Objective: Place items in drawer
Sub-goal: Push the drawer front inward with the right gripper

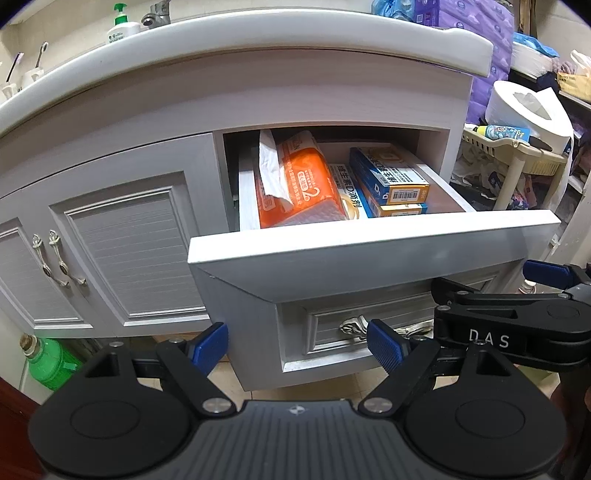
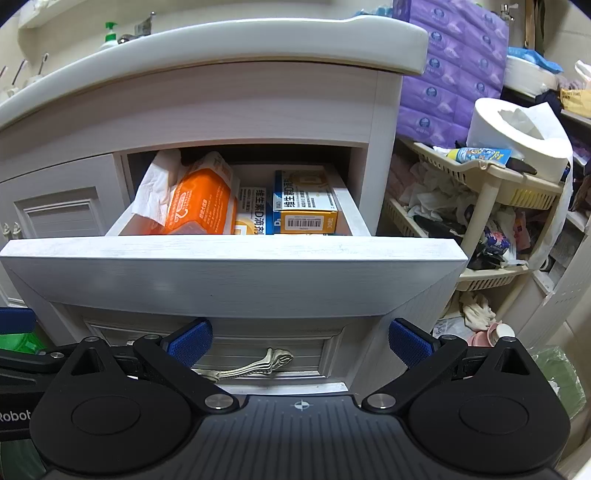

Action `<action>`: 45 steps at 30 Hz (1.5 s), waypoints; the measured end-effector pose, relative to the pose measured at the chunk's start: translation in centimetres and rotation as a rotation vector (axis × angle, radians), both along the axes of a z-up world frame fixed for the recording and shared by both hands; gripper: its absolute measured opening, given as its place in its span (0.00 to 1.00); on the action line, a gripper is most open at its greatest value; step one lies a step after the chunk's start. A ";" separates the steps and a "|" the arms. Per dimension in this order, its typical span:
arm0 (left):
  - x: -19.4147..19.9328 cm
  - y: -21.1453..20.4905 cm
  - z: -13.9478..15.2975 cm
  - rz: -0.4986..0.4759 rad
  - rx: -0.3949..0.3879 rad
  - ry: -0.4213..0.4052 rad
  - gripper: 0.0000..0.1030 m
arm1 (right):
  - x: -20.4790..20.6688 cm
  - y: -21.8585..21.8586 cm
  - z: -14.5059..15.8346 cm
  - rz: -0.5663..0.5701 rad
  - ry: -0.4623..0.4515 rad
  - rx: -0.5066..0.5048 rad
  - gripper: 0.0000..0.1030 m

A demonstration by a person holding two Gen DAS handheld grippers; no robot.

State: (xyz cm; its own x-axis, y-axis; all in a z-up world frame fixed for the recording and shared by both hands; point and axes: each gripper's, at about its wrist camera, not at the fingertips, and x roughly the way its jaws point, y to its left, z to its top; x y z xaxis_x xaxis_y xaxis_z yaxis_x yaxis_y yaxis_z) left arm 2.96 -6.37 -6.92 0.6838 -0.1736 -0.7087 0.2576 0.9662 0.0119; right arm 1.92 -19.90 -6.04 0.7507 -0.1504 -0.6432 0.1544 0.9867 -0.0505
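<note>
At frame centre the drawer (image 2: 236, 254) stands open, holding the orange tissue pack (image 2: 201, 201) and vitamin D boxes (image 2: 304, 201). My left gripper (image 1: 297, 341) and right gripper (image 2: 299, 341) gape wide, empty; I'd shut it squarely.

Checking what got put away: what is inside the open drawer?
In the drawer: an orange tissue pack on the left, and a blue-and-yellow box stacked on similar boxes. The drawer floor beneath them is covered.

1. A home bathroom: a white washbasin (image 1: 258, 40) with a tap (image 1: 157, 13) tops a grey vanity cabinet (image 1: 122, 254).
2. Soap bottle (image 1: 120, 24) and what appear to be toothbrushes (image 1: 14, 66) line the ledge.
3. Purple tissue packs (image 2: 454, 66) and a toilet roll (image 2: 517, 136) crowd a plastic rack (image 2: 491, 177).
</note>
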 end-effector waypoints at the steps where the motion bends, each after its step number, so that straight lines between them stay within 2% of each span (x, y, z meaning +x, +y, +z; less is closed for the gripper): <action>1: 0.0 0.0 0.0 0.000 0.000 0.001 0.95 | 0.0 0.1 0.0 0.000 0.001 -0.002 1.00; 10: 0.4 -0.1 0.0 0.004 0.003 0.021 0.95 | 0.0 0.6 0.2 -0.001 0.009 -0.020 1.00; 17: 1.2 0.2 0.0 0.052 -0.019 0.046 0.95 | 0.7 0.4 0.3 -0.005 0.019 -0.028 1.00; 31: 1.2 -0.3 -0.3 0.051 0.013 -0.006 0.95 | 1.2 -0.1 0.0 0.003 0.008 0.001 1.00; 45: 1.8 -0.4 -0.4 0.051 0.011 -0.011 0.95 | 2.3 -0.2 0.0 0.003 0.008 0.002 1.00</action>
